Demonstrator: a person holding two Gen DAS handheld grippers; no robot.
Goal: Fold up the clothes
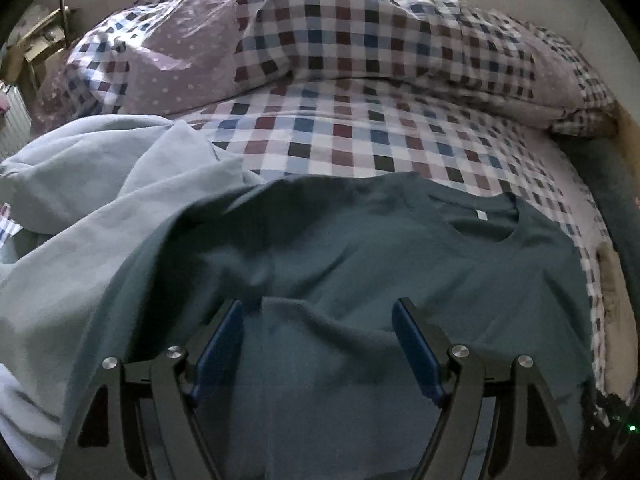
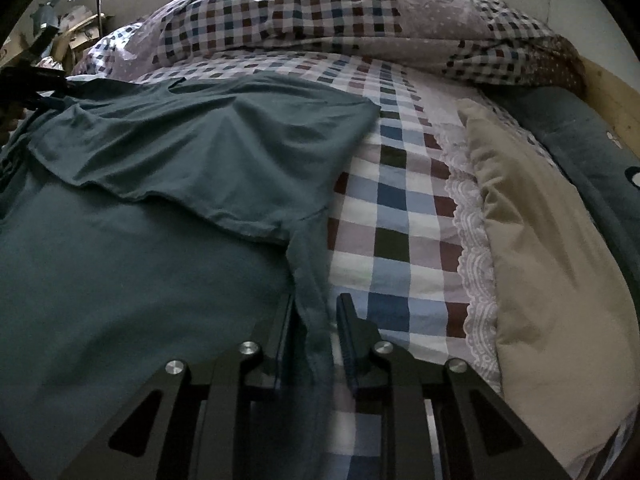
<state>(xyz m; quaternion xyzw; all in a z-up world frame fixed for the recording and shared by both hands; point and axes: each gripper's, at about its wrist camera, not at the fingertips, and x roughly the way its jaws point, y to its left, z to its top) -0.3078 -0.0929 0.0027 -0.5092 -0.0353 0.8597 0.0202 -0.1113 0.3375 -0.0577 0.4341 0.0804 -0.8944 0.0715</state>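
— Looking for any writing first: can you read anything on the T-shirt (image 1: pixel 360 248)?

— No. A small white tag (image 1: pixel 480 215) sits inside the neckline, but it is too small and blurred to read. Nothing else carries legible print.

— What is hidden or hard to make out?

— The dark teal shirt lies flat on the bed (image 1: pixel 360 136) with its checked sheet, one sleeve (image 2: pixel 224 152) folded in over the chest. Its lower part runs out of both views. A pale blue garment (image 1: pixel 100 200) bunches beside it, cut off at the edge. The room is dim, and the clutter by the far wall is unreadable.

— And your fingers?

— On my left gripper (image 1: pixel 318 344) they stand wide apart over the shirt's body, with fabric between them but nothing pinched. My right gripper (image 2: pixel 314 340) has them drawn narrow around the shirt's side edge, where it meets the sheet. A strip of cloth runs between them; whether they truly press on it I cannot tell. A beige pillow (image 2: pixel 552 280) with lace trim lies well off to that side.
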